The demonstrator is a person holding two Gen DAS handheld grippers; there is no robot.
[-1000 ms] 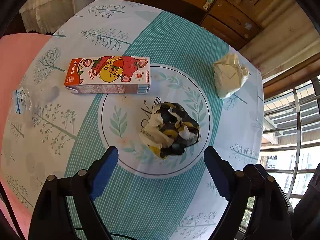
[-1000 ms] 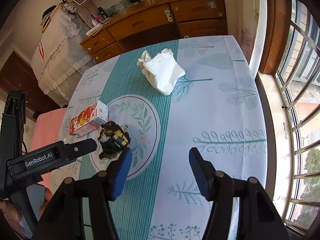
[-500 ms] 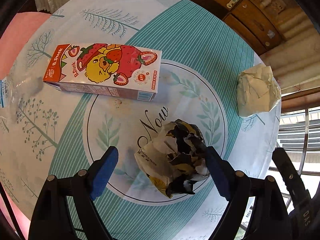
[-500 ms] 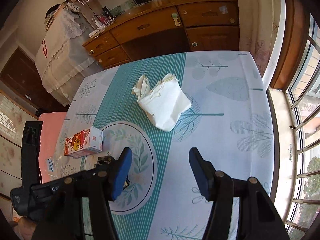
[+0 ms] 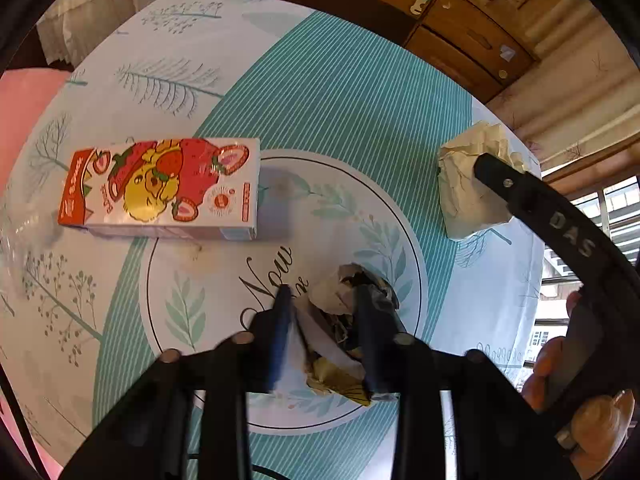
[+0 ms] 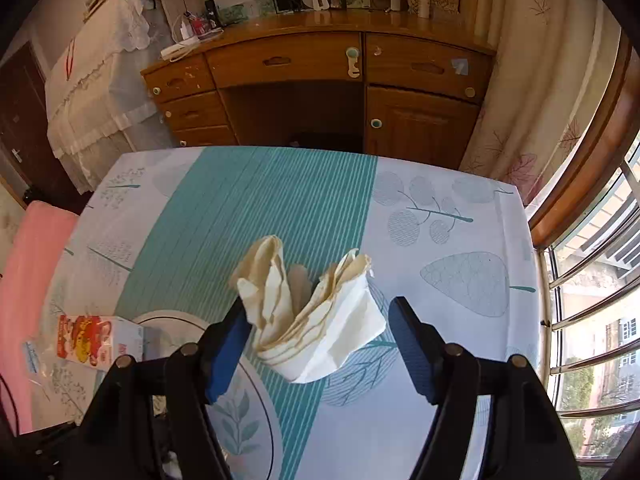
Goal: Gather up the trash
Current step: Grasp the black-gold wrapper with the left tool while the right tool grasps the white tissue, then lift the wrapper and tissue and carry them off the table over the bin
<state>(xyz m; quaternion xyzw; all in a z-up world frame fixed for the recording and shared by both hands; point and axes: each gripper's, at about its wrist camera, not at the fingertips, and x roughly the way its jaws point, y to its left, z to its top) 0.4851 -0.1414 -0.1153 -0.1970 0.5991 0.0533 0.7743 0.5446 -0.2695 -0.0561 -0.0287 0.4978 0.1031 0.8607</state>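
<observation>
A crumpled black, yellow and white wrapper (image 5: 332, 380) lies on the round print of the tablecloth. My left gripper (image 5: 322, 292) points down over it, its jaws closing with both blue pads against the wrapper's sides. A crumpled white paper bag (image 6: 316, 320) stands further right on the cloth, also seen as the white paper bag (image 5: 468, 192). My right gripper (image 6: 320, 312) straddles that bag, jaws opening, with the bag between them and not squeezed. A strawberry milk carton (image 5: 160, 188) lies on its side at the left.
A clear plastic bag (image 6: 32, 356) lies by the table's left edge, next to a pink seat (image 6: 36, 280). A wooden desk (image 6: 320, 80) stands beyond the table's far edge, window bars (image 6: 592, 320) at the right. The right tool's black body (image 5: 560, 232) and a hand (image 5: 592, 428) cross the left view.
My left gripper came down and closed its jaws onto the dark wrapper. My right gripper travelled across the table to the white paper bag, which now sits between its widened jaws.
</observation>
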